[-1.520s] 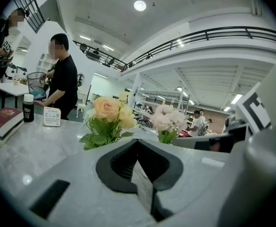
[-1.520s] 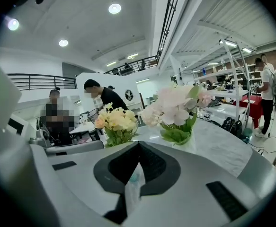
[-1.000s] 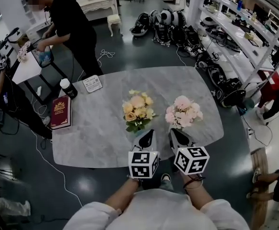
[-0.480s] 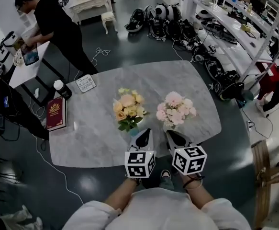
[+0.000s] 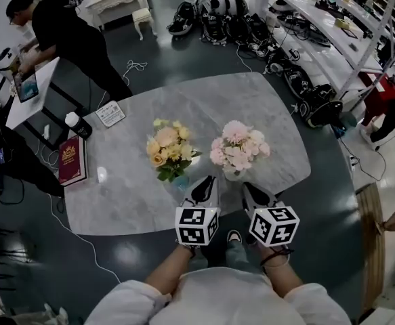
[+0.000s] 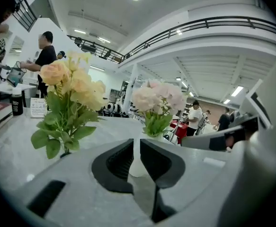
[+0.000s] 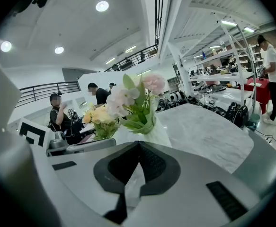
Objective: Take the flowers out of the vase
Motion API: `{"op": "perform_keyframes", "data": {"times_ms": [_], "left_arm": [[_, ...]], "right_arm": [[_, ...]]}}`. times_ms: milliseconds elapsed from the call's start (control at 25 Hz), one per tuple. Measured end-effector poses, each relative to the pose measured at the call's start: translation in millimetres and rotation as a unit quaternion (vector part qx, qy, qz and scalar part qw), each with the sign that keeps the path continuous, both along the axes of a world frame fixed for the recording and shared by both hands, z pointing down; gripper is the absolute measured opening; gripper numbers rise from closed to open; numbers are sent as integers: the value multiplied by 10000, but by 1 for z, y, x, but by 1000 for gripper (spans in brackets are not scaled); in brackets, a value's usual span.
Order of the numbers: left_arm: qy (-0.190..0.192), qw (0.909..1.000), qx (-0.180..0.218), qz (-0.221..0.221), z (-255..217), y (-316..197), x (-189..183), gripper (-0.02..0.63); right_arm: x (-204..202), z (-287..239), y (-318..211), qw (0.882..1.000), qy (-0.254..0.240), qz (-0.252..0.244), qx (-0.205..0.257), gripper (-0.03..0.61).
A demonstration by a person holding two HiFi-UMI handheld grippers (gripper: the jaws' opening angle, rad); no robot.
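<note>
You wear a pale, off-white top (image 5: 217,302) whose sleeves (image 5: 126,300) end near the elbows. A dark band (image 5: 273,255) circles your right wrist. The left hand-held gripper (image 5: 206,183) and the right hand-held gripper (image 5: 246,189) look alike. Each has a smooth light-grey shell, black ribbed pads (image 6: 113,162) and a white cube (image 5: 197,225) printed with black square markers. The left one's jaws are opening, with nothing between them.
</note>
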State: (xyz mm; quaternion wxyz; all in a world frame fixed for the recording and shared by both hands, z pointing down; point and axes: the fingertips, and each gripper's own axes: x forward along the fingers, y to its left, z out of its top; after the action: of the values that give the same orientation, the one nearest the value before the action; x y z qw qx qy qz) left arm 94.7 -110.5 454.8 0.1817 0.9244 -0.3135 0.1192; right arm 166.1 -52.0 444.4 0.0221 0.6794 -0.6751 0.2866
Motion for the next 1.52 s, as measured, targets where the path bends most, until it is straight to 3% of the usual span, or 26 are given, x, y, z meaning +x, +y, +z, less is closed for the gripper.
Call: {"op": "perform_keyframes", "data": {"times_ms": [480,1040,1520], "left_arm": [[16,9996,-147,246,24,19,43,204],[112,9992,-248,-281,47,7,71,368],[183,9964,-128,-817,57,-13,92,396]], "right_arm": [[48,19,29,9986,-174,471,-185,5],[71,37,14,9990,-248,-99,-346,5],[97,43,6,9968,-125,-588,-534,5]]}}
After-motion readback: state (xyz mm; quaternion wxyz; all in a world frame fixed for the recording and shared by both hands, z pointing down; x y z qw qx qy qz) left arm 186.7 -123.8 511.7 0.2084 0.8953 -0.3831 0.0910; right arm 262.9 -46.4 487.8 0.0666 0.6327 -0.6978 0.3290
